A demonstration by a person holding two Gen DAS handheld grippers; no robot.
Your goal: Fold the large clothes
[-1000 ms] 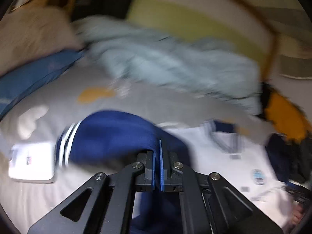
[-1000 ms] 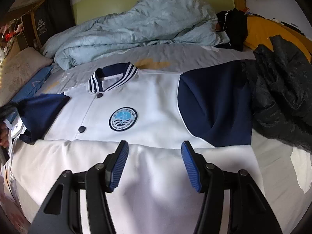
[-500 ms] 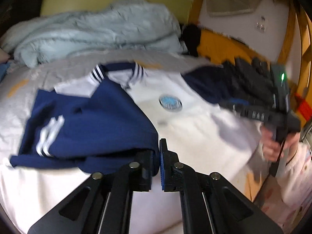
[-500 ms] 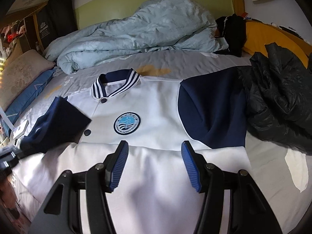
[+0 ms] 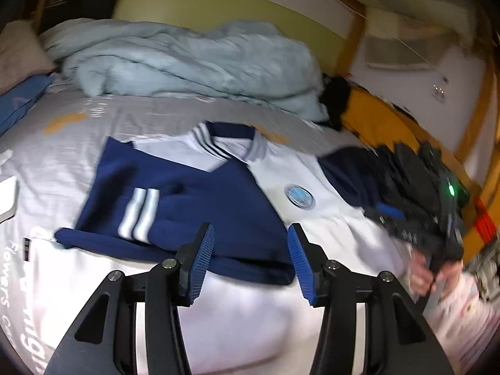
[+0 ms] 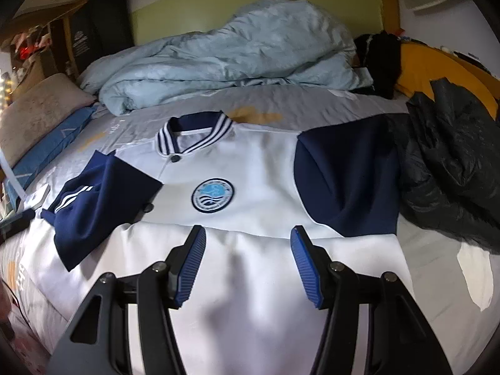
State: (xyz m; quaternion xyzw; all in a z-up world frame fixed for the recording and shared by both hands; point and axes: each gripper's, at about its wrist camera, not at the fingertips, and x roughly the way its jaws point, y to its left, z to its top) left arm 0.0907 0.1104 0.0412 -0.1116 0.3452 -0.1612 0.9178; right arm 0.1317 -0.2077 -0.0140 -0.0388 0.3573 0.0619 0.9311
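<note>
Left gripper (image 5: 250,251) has just been opening above the folded navy sleeve (image 5: 187,206), jaws apart, gripping nothing.

Released, that striped-cuff sleeve lies across the chest of the white-and-navy button-front varsity jacket (image 6: 250,168), spread face-up on the grey bedsheet (image 6: 312,106). Right gripper (image 6: 248,261) hovers half-open and empty over the folded-up white hem. The cloth looks soft, light and limp, likely to sag and slide, so the other navy sleeve (image 6: 347,175) is best pinched near its cuff. A crumpled pale-blue duvet (image 6: 234,56) lies beyond the collar; a black puffer coat (image 6: 453,156) touches that sleeve.
</note>
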